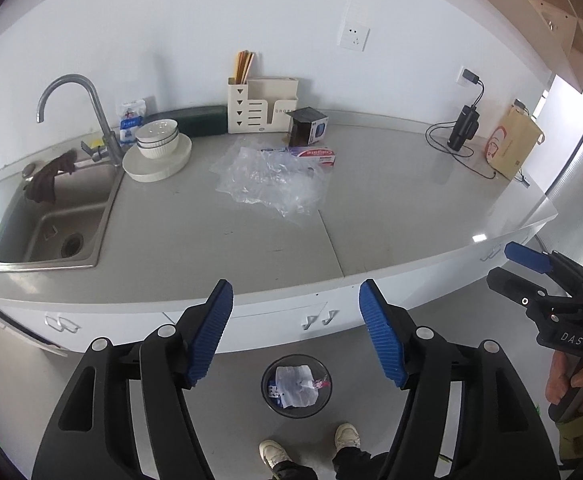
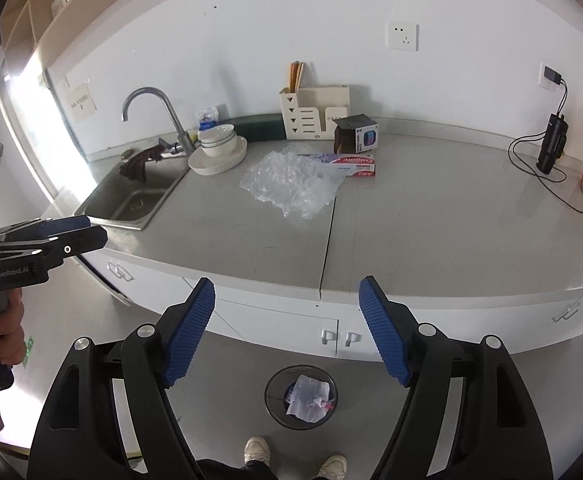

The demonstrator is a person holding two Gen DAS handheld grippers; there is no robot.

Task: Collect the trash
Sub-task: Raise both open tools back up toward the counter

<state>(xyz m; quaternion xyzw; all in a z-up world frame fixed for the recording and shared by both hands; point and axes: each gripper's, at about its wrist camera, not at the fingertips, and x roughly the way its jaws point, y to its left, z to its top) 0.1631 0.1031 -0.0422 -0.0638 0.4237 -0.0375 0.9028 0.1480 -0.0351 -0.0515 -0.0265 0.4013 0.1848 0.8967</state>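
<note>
1. Trash left on the desk [image 1: 371,208]: crumpled clear plastic wrap [image 1: 269,178] mid-surface, toothpaste box [image 1: 317,155] touching its far edge, small opened dark carton [image 1: 309,127] just behind, near the cream organizer [image 1: 261,106].
2. Bin [image 1: 296,385] on the floor below the desk front, already holding crumpled paper and wrappers.
3. Left gripper [image 1: 295,334] and right gripper [image 2: 287,330] both held back from the desk edge, jaws spread wide, nothing between them.
4. Plastic wrap likely feather-light, soft, slick and springy; best pinched at a raised bunched fold near the middle, not a flat edge, which would probably slide out.
5. Toothpaste box probably light, thin card, stiff lengthwise; best taken across its narrow width, gently, to avoid crushing.
6. Dark carton likely empty and easily dented; open flap or a wall offers a hold.
7. Bowls [image 1: 157,138] and plate nearby fragile; worth steering wide of.
</note>
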